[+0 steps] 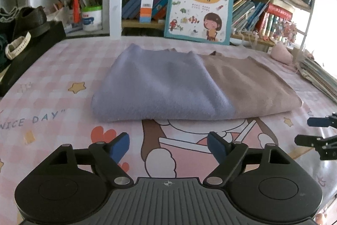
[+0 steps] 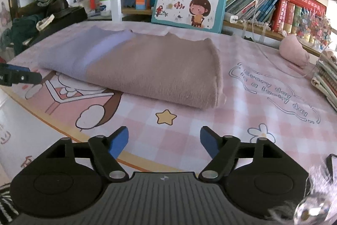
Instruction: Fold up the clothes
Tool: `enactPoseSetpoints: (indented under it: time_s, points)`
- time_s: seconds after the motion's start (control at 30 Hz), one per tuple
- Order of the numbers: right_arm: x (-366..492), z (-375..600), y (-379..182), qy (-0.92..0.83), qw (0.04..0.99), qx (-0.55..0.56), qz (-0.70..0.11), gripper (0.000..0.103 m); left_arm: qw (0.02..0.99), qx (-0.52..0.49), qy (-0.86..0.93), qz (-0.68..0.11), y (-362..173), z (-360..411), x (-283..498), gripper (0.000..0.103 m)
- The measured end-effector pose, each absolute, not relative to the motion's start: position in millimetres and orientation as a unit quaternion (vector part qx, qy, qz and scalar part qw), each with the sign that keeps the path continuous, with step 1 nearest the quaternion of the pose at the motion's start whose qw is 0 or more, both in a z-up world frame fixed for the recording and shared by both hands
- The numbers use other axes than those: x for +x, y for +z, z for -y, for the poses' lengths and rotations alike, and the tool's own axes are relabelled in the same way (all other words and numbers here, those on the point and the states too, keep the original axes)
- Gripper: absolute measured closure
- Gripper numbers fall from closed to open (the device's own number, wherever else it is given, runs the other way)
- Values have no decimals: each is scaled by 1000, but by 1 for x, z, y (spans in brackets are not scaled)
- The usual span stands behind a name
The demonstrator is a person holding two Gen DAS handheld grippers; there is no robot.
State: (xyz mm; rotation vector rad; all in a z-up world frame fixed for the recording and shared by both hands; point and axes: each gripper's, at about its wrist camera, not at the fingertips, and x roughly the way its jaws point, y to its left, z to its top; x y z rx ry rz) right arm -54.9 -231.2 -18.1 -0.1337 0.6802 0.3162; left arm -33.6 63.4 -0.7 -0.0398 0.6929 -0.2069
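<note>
Folded sweater [image 1: 189, 85], lilac on its left half and tan on its right, lying flat mid-table [image 1: 52, 102]. Ahead of left claw [image 1: 168, 148], apart from it, fingers spread, empty. Ahead-left of right claw [image 2: 164, 144], likewise released, touching nothing.

A folded garment [image 1: 189, 85] is seen in lavender and dusty pink halves; the tablecloth [image 2: 252, 111] is checked pink and white, printed with yellow stars; blue gripper pads [image 1: 119, 146] are shown
</note>
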Motion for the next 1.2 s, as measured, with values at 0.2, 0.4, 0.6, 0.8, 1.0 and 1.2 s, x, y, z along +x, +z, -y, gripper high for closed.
enactPoseSetpoints:
  time_s: [0.2, 0.4, 0.6, 0.8, 1.0, 1.2]
  points:
    - [-51, 233, -23, 149, 928, -55, -338, 20, 930, -26, -90, -356, -8, -65, -28, 13]
    - [-50, 234, -26, 146, 930, -45, -335, 14, 922, -70, -93, -370, -10, -75, -20, 10]
    - [-49, 236, -27, 148, 930, -46, -333, 11, 878, -301, -90, -360, -15, -121, -5, 6]
    - [-49, 235, -29, 147, 931, -45, -330, 10, 795, -515, -29, -320, -36, -159, 5, 5]
    - [-44, 242, -23, 144, 934, -28, -327, 10, 794, -525, -6, -305, -35, -158, 12, 5]
    - [-22, 264, -2, 137, 944, 10, -300, 10, 793, -535, 17, -291, -34, -157, 19, 5]
